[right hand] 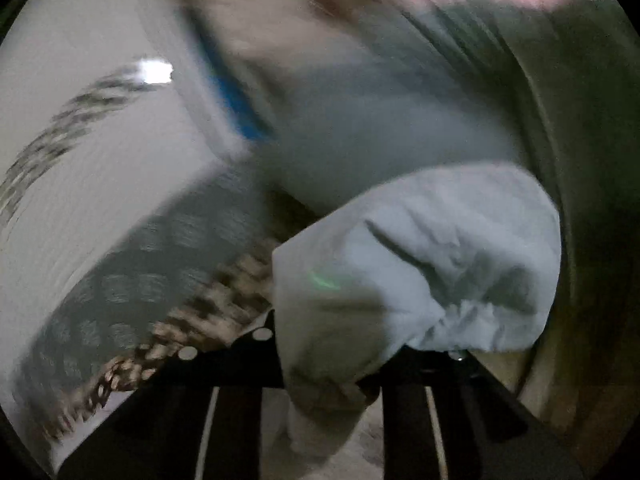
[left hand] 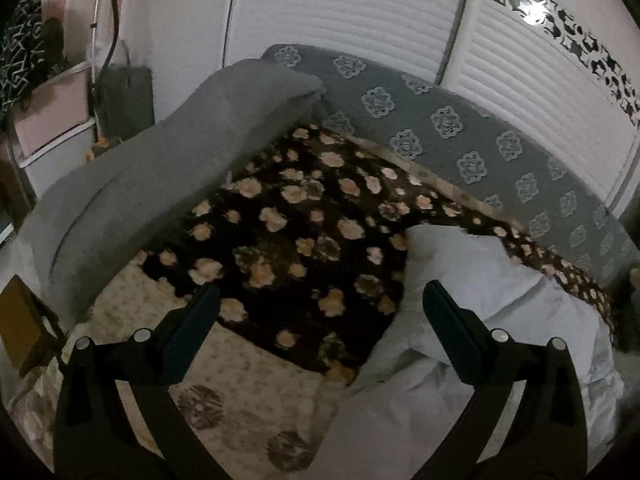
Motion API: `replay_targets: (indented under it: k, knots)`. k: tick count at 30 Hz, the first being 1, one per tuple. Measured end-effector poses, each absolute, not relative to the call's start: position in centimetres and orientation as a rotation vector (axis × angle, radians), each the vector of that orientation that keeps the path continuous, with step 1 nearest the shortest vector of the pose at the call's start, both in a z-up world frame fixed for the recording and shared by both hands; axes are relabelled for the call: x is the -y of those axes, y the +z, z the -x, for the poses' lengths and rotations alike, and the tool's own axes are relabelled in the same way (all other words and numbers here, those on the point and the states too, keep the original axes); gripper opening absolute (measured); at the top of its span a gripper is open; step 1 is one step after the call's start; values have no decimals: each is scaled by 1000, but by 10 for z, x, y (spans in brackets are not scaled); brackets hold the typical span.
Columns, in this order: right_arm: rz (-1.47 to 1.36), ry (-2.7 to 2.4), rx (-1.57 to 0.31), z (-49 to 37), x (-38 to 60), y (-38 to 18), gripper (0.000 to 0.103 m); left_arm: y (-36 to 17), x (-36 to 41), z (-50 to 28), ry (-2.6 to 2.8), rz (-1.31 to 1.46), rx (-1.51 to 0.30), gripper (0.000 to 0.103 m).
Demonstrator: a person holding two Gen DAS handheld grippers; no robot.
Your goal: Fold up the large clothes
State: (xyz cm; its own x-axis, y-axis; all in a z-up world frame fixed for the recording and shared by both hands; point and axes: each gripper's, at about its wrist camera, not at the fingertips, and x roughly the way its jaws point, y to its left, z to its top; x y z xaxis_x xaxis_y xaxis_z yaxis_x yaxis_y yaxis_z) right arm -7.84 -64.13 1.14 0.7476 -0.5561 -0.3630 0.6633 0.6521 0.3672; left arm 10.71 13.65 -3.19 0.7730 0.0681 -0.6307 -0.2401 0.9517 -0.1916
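Note:
A large pale blue-white garment [left hand: 472,320] lies bunched on the right of a sofa seat, partly over a dark blanket with tan flowers [left hand: 304,232]. My left gripper [left hand: 320,312] is open and empty, hovering above the blanket, its right finger [left hand: 452,328] over the garment's edge. In the blurred right wrist view the same garment [right hand: 420,264] is bunched over my right gripper [right hand: 332,344] and hides its fingertips. The cloth hangs down between the finger bases, so the gripper seems shut on it.
A grey sofa arm [left hand: 168,176] rises at the left and a grey patterned backrest [left hand: 460,136] runs along the back. White slatted panels [left hand: 344,20] stand behind. A cream patterned cover [left hand: 224,384] lies at the front. A brown box [left hand: 20,320] sits at far left.

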Motion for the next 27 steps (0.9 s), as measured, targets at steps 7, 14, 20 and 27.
replay_targets:
  k: [7, 14, 20, 27]
  knots:
    - [-70, -229, -220, -18, 434, 80, 20, -19, -112, -106, 110, 186, -610, 100]
    - [116, 288, -624, -88, 232, -47, 94, -27, -88, -103, 41, 104, -637, 100]
    - [365, 307, -576, -55, 195, -28, 96, -56, -64, -113, -47, 152, -725, 100]
    - [179, 124, -588, -9, 286, 34, 101, -83, 14, -89, -288, 128, -840, 99]
